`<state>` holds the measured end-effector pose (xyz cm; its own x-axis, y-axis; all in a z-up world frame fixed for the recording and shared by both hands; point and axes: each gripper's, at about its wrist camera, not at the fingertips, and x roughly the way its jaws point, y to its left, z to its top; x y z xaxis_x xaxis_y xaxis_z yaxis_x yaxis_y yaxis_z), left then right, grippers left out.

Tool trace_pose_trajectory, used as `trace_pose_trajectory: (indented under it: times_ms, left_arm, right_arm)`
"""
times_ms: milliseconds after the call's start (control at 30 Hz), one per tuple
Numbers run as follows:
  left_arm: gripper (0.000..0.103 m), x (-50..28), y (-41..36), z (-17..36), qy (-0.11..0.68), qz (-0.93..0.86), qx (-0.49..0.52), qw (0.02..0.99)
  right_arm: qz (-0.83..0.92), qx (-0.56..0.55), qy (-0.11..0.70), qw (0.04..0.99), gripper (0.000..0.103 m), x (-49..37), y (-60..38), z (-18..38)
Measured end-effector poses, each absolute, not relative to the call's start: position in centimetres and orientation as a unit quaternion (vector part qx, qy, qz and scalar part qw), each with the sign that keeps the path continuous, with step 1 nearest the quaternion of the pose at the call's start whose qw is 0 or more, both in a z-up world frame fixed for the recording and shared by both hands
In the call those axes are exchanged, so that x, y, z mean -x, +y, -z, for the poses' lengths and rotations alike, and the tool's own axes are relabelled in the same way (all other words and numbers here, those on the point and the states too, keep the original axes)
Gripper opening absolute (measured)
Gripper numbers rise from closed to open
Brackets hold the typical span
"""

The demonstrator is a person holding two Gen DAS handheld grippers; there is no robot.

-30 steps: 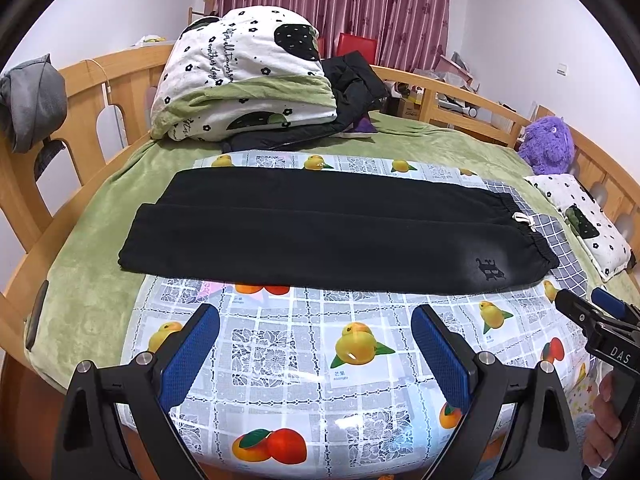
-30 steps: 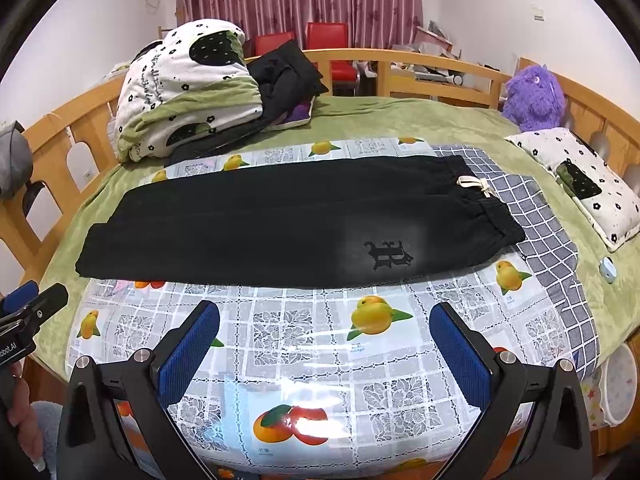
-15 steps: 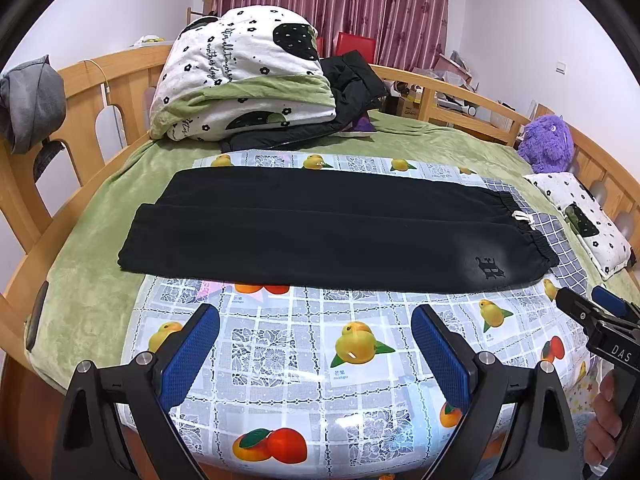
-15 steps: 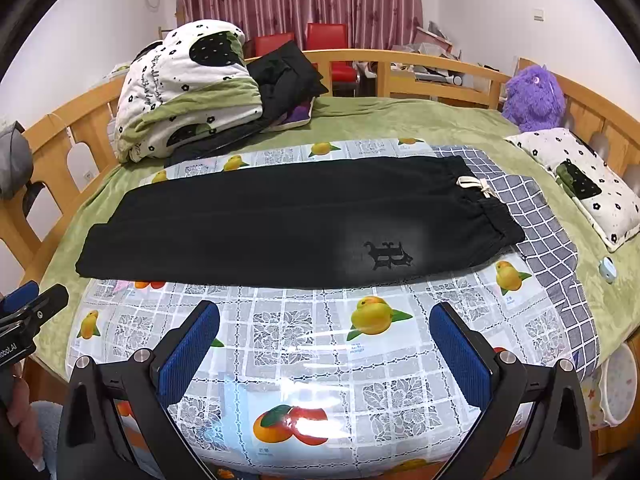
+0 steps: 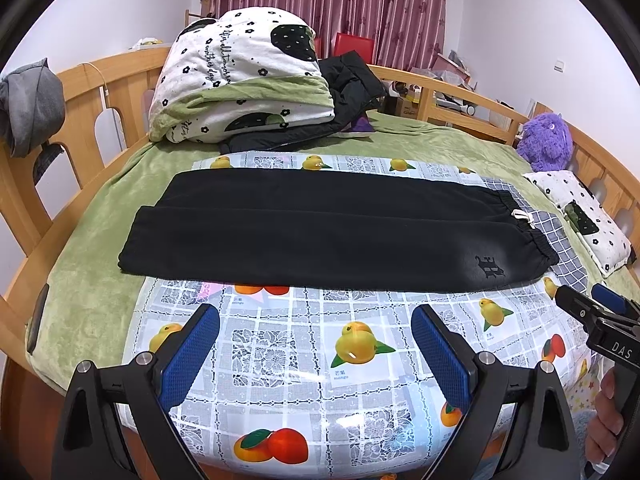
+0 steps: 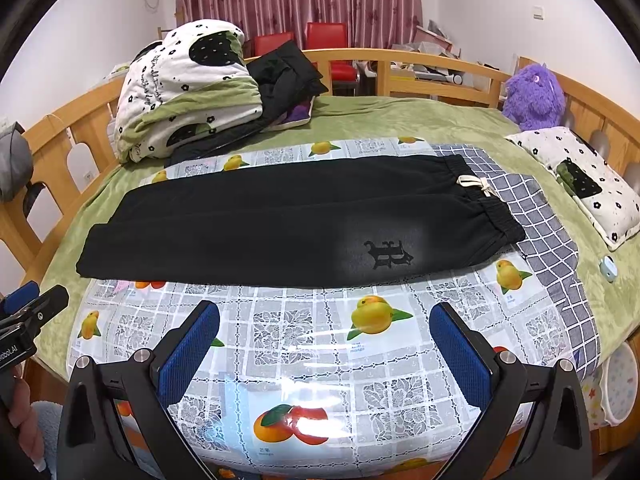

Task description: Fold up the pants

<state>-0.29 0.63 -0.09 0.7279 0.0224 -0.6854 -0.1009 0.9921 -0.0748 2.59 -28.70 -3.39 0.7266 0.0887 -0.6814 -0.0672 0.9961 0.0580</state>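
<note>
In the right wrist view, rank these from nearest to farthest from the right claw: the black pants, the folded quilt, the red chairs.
1. Black pants: straight ahead of the right claw, flat across the fruit-print cloth.
2. Folded quilt: farther back on the left, piled by the bed rail.
3. Red chairs: farthest, beyond the bed, before the curtain.

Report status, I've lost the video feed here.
Left gripper open, empty. Right gripper open, empty. Black pants flat on fruit-print cloth, untouched. Nothing in the way.
</note>
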Motion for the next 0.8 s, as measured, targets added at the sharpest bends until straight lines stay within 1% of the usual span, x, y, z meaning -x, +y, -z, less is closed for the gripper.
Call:
trace_pose_trajectory:
  times_ms: [567, 800]
  left_arm:
    - [0.096, 0.4, 0.5, -0.3, 0.365, -0.025, 0.053, 0.929]
    - [0.096, 0.6, 0.7, -0.8, 0.353, -0.005, 0.068, 0.933]
  right_arm:
    - [-0.047, -0.014, 0.366, 0.929, 0.103, -2.6, -28.5, 3.4]
    - [-0.066, -0.034, 0.356, 0.932, 0.103, -2.0, -28.4, 2.4]
